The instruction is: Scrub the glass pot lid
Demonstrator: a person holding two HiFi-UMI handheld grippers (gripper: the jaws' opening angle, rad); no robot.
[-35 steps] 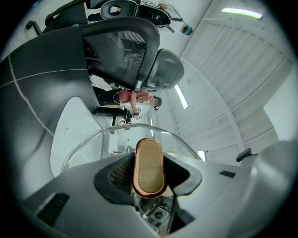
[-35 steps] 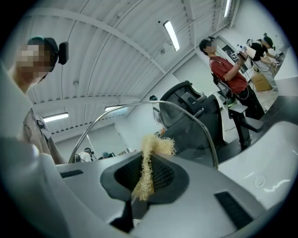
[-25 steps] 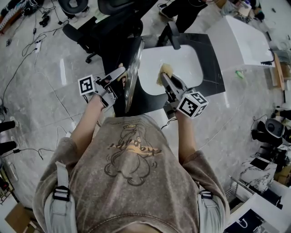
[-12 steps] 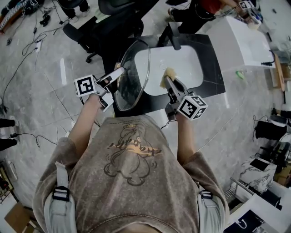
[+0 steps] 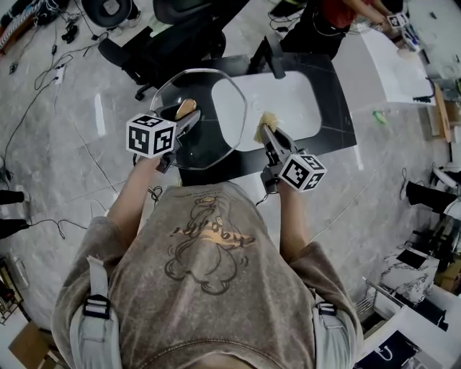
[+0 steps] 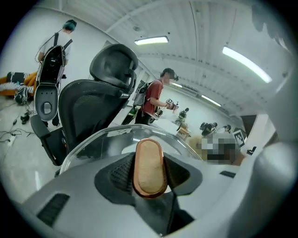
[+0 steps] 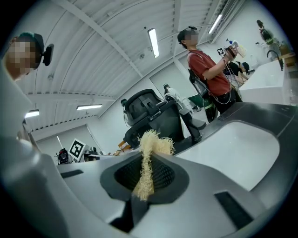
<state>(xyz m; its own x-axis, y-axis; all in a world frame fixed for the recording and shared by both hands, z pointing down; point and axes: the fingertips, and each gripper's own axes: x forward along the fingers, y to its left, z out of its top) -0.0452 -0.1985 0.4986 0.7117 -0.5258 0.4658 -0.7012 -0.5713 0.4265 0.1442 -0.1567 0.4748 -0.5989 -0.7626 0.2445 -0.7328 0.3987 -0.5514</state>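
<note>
Bright, even indoor light falls from long ceiling lamps [image 6: 151, 40] (tubes, with little shadow anywhere). Both gripper views bulge strongly and go black at the corners. Pale reflections sit on the glass lid [image 5: 216, 140].

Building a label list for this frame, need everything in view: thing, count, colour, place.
clear round glass pot lid: one, transparent with tan handle, held over counter and basin's left edge
yellow fibrous scrubber: one, pale yellow, above basin's near edge
sink basin: one, white, set in counter
counter: one, black, centre
faucet: one, black, behind basin
office chairs: at least two, black, upper left
table: one, white, upper right
bystander: one, red shirt, at table
left hand-held gripper: one, grey, clamped on lid handle
right hand-held gripper: one, grey, clamped on scrubber
</note>
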